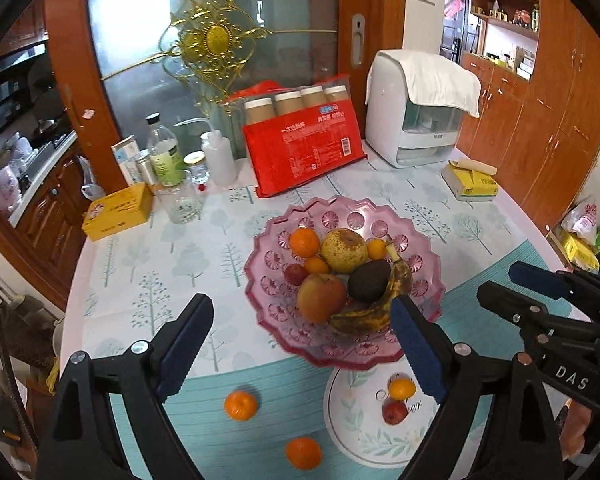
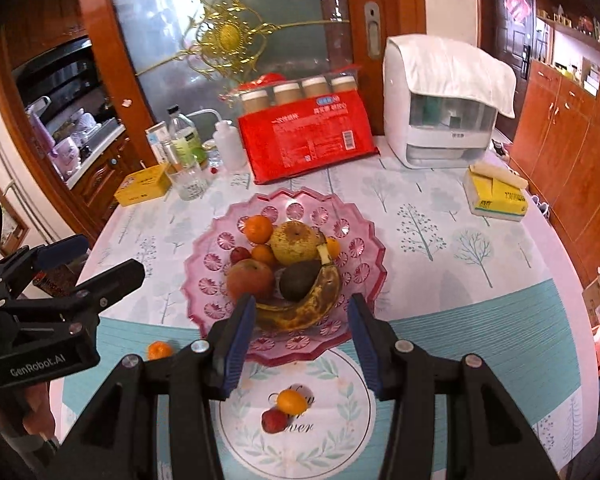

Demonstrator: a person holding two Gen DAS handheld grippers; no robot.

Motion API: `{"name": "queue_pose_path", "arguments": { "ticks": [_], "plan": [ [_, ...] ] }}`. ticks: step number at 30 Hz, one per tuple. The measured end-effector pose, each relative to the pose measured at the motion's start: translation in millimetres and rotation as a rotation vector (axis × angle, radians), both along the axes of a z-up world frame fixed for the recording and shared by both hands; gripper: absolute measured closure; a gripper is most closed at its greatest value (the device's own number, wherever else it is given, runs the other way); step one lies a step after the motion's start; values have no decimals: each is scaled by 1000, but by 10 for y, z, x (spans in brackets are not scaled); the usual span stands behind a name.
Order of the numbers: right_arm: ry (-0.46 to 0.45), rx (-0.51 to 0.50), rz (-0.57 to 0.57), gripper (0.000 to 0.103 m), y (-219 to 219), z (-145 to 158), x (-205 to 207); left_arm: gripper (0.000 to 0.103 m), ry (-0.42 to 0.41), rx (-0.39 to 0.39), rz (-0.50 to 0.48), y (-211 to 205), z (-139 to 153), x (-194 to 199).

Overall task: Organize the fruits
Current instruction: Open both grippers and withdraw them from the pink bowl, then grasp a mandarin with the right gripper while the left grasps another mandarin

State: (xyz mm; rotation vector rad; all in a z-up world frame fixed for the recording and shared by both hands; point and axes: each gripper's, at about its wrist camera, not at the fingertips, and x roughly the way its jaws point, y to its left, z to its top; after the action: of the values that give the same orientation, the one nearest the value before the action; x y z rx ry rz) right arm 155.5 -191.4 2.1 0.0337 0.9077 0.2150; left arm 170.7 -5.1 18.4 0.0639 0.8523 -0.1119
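Judging by the pink fruit bowl, you are well into the sorting: it already carries a pear, an apple, an avocado, a spotted banana, several mandarins and a small red fruit. What is left lies on the near side of that bowl. Two mandarins rest loose on the worktop, well apart from the bowl, and on the round floral mat, whose far edge the bowl overlaps, a small orange fruit touches a small red one. That makes four pieces to collect, as far as I can tell.

Your left gripper hangs above the worktop on the near side of the bowl, tilted downward, its fingers spread wide with nothing between them. Your right gripper is raised beside it, also angled down toward the bowl's near rim; its fingers stand partly apart and hold nothing, with the two small fruits on the mat showing below them.
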Motion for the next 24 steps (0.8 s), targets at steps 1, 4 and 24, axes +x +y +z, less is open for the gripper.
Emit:
{"name": "queue_pose_path", "arguments": {
  "ticks": [1, 4, 24],
  "plan": [
    [-6, 0, 6, 49, 11, 14, -36, 14, -3, 0, 4, 34, 12, -57],
    [-24, -3, 28, 47, 54, 29, -136, 14, -4, 5, 14, 114, 18, -191],
    [40, 73, 201, 47, 707, -528, -606, 14, 72, -21, 58, 802, -573, -755]
  ]
}}
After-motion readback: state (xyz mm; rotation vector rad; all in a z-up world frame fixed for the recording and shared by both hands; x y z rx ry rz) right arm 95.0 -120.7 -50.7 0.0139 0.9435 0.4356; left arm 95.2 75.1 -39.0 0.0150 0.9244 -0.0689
